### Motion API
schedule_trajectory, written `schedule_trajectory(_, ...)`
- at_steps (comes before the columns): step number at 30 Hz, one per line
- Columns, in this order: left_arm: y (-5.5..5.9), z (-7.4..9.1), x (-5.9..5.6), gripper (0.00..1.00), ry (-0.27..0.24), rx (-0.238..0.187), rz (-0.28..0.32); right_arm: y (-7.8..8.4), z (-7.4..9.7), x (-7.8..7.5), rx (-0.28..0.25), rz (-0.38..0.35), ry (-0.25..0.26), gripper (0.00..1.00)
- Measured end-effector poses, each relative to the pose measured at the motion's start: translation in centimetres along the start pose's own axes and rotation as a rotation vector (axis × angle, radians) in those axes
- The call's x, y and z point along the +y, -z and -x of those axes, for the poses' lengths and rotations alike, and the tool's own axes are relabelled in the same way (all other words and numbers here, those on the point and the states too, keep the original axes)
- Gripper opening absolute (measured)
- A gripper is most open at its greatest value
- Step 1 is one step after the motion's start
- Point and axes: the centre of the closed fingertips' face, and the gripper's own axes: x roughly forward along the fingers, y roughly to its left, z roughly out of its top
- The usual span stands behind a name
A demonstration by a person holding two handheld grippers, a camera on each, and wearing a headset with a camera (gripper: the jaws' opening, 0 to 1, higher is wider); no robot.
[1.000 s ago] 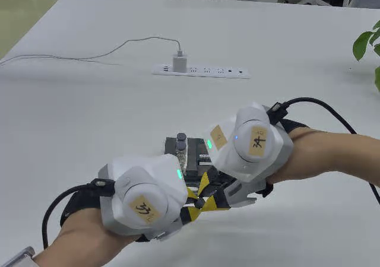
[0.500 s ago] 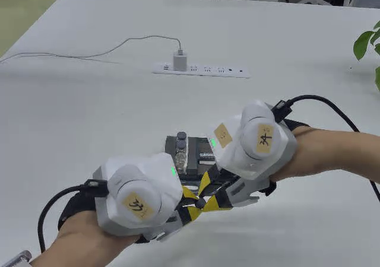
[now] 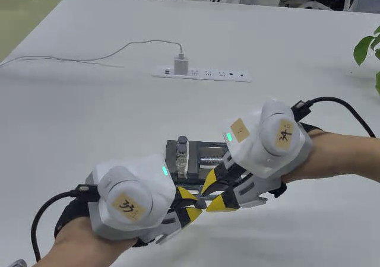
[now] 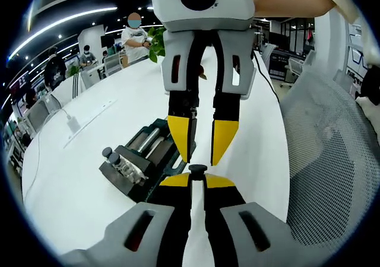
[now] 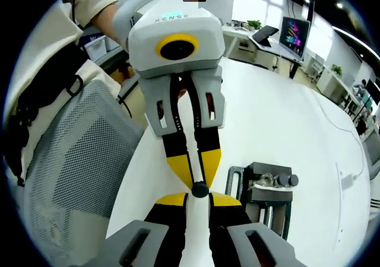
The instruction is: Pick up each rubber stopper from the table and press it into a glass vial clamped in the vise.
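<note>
The small dark stopper [image 4: 197, 169] sits pinched at the very tips of the left tool [image 4: 197, 180], low in the middle of the left gripper view, with that tool's jaws drawn almost together on it. The right tool [image 5: 199, 200] meets it nose to nose, jaws a narrow way apart, one tip on each side of the stopper. Whether they touch it I cannot tell. This reads as a hand-over, probably so the stopper ends up gripped squarely enough to be pushed straight down. Just behind the two tools in the head view stands the vise [image 3: 189, 160] on the white tabletop [image 3: 89, 118]. It clamps the vials [image 4: 119, 163] upright, mouths up for pressing, and two of them appear to be dark-capped already.
</note>
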Motion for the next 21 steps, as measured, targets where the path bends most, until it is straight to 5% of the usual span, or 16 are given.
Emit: schedule_trajectory(21, -0.48, 0.12, 0.20, 0.03, -0.024, -0.034, 0.023, -0.19, -0.22, -0.29, 0.004, 0.013, 0.010, 0.09)
